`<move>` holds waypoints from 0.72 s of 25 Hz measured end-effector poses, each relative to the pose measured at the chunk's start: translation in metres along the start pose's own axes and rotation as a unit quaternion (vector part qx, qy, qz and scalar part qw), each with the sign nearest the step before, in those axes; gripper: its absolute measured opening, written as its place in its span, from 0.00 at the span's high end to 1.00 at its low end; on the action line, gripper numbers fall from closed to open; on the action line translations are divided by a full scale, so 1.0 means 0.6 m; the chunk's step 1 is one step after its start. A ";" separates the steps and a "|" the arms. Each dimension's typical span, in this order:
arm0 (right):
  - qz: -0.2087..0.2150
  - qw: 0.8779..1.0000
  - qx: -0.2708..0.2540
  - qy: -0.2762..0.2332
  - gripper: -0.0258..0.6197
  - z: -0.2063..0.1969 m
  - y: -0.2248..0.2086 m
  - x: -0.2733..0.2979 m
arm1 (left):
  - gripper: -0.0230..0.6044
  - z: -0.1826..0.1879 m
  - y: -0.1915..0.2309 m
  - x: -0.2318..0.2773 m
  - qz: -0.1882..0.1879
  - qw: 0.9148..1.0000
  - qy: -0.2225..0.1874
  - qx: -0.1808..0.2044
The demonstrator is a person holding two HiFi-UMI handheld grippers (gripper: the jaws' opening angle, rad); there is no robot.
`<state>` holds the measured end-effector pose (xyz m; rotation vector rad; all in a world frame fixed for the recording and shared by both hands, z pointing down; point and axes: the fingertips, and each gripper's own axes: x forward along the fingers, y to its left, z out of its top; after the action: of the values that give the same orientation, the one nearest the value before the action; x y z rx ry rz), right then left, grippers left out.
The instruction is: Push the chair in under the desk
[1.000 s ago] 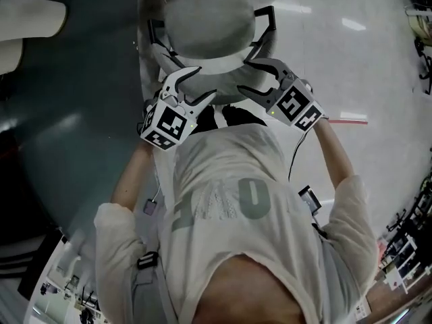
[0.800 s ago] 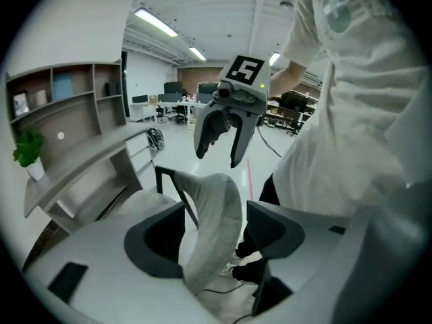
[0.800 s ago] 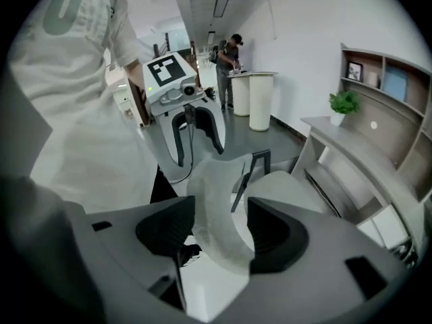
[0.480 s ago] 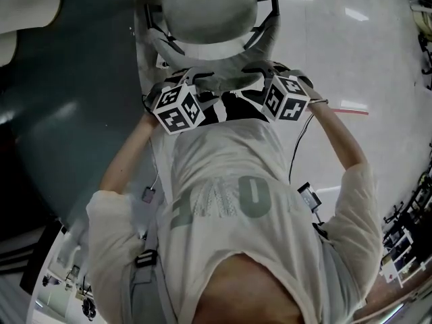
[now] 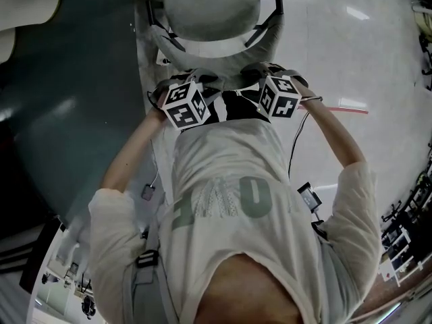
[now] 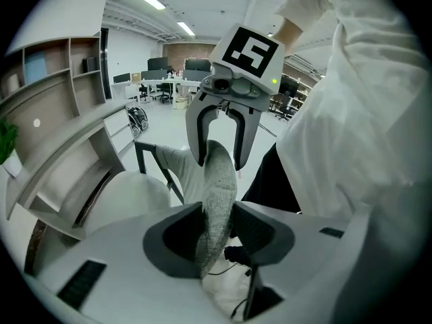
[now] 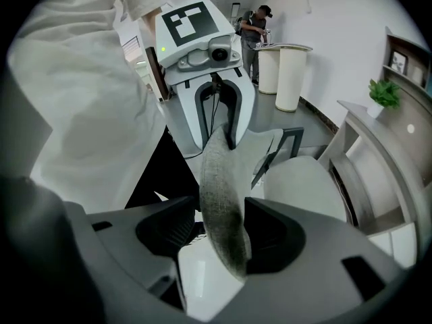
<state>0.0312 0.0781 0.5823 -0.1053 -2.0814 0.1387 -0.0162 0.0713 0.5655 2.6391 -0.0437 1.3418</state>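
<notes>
looking down in the head view, the chair point(image 5: 209, 11) stands at the top of the frame, its seat just beside the edge of the dark curved desk point(image 5: 61, 106). the left gripper point(image 5: 178, 86) and right gripper point(image 5: 270, 74) both sit on the top of the backrest point(image 5: 226, 81), cubes facing up.

in the left gripper view, the left gripper point(image 6: 219, 231) has just been closing and its jaws are clenched on the grey fabric edge of the backrest point(image 6: 217, 194). the right gripper point(image 6: 219, 157) straddles the same edge further along.

in the right gripper view, the right gripper point(image 7: 223, 238) likewise pinches the backrest point(image 7: 221, 187) between both pads, with the left gripper point(image 7: 216, 139) opposite.
</notes>
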 end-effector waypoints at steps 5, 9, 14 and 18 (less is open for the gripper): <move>-0.007 1.000 -0.004 0.005 0.62 0.002 -0.001 0.017 | 0.74 -0.002 0.000 0.000 -0.008 1.000 0.000 0.002; -0.027 0.999 -0.019 0.011 0.70 -0.001 -0.009 0.025 | 0.75 -0.003 0.000 0.002 -0.009 1.000 0.000 0.001; -0.020 1.000 -0.011 0.020 0.73 -0.005 -0.009 0.028 | 0.75 -0.002 -0.003 0.005 -0.021 1.000 0.004 0.004; -0.022 0.999 -0.015 0.018 0.74 0.004 -0.010 0.030 | 0.71 -0.012 -0.008 0.003 -0.031 0.999 0.026 0.029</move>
<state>0.0203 0.0744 0.5977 -0.0790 -2.0495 0.0783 -0.0203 0.0775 0.5707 2.6292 0.0843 1.4111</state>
